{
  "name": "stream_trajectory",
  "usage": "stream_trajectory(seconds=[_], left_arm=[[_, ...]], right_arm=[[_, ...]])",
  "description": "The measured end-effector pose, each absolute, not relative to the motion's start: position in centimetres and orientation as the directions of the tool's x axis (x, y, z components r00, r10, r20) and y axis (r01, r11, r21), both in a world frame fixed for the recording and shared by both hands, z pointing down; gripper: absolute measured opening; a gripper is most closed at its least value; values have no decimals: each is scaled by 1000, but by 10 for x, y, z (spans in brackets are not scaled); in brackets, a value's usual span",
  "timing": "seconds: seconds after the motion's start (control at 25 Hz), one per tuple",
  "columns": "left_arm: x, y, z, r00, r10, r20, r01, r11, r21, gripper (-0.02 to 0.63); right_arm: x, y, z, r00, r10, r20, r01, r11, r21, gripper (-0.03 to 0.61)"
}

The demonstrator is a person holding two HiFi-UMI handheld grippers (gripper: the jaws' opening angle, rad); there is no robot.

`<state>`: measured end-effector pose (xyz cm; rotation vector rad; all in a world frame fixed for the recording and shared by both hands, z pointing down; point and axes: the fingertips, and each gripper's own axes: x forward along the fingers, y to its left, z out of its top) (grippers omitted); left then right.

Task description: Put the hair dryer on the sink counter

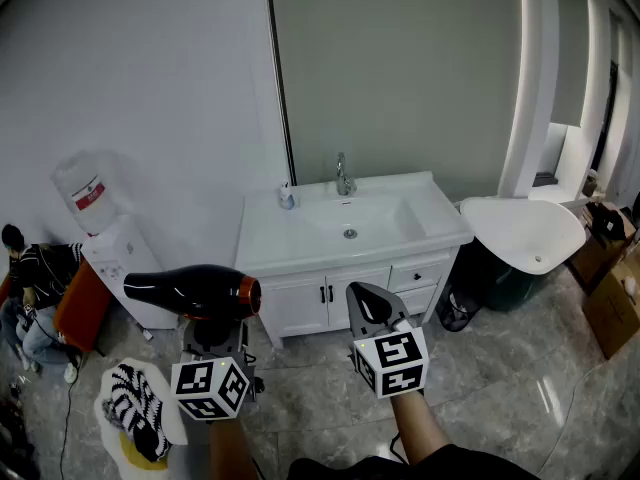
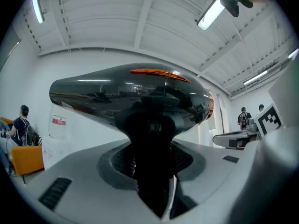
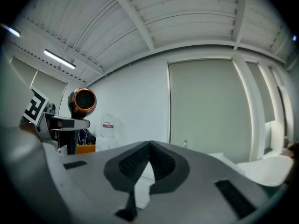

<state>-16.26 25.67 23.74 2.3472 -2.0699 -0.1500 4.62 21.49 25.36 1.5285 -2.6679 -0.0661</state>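
Overhead, the left gripper (image 1: 214, 330) is clamped on the black handle of the dryer (image 1: 190, 290), holding it up in the air at the near left. The dryer's nozzle points left and its orange-ringed end right, and it is nearer than the counter (image 1: 270, 240) and not touching it. The counter is white, with a sink (image 1: 352, 223) in the middle, a tap (image 1: 343, 176) at the far edge and a small bottle (image 1: 287, 198) at the far left corner. The right gripper (image 1: 366, 302) is near the middle, its jaws together and empty. A water cooler (image 1: 100, 218) stands by the left wall, and a person (image 1: 30, 278) sits at the far left. A white basin (image 1: 525, 233) (or tub; hard to say) stands right of the counter. From the left gripper view, both jaws press on the dryer's dark handle (image 2: 152, 171), and its glossy body (image 2: 131, 94) lies crosswise above them. The right gripper's marker cube (image 2: 268, 118) shows at the right edge. From the right gripper view, the jaw tips meet with nothing between them. The dryer's orange ring (image 3: 83, 101) shows at the left, above the left gripper (image 3: 60, 124).
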Motion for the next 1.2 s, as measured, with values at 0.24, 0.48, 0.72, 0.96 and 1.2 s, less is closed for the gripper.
stream_trajectory(seconds=[0.24, 0.48, 0.72, 0.96, 1.2], left_arm=[[-159, 258, 238, 126, -990, -63, -989, -130, 69, 178], [-153, 258, 242, 127, -990, -60, -989, -131, 67, 178], [-139, 256, 246, 128, -991, -48, -989, -131, 62, 178], [-114, 248, 252, 125, -991, -38, -990, -127, 57, 178], [-87, 241, 254, 107, -993, -45, -993, -109, 53, 178]], right_arm=[[48, 215, 254, -504, -863, 33, -860, 505, 69, 20], [51, 216, 256, -511, -860, 19, -858, 511, 53, 20], [60, 214, 259, -525, -851, 18, -850, 525, 43, 20], [75, 208, 266, -549, -835, 25, -834, 550, 46, 20], [105, 198, 274, -557, -830, 30, -829, 558, 41, 20]])
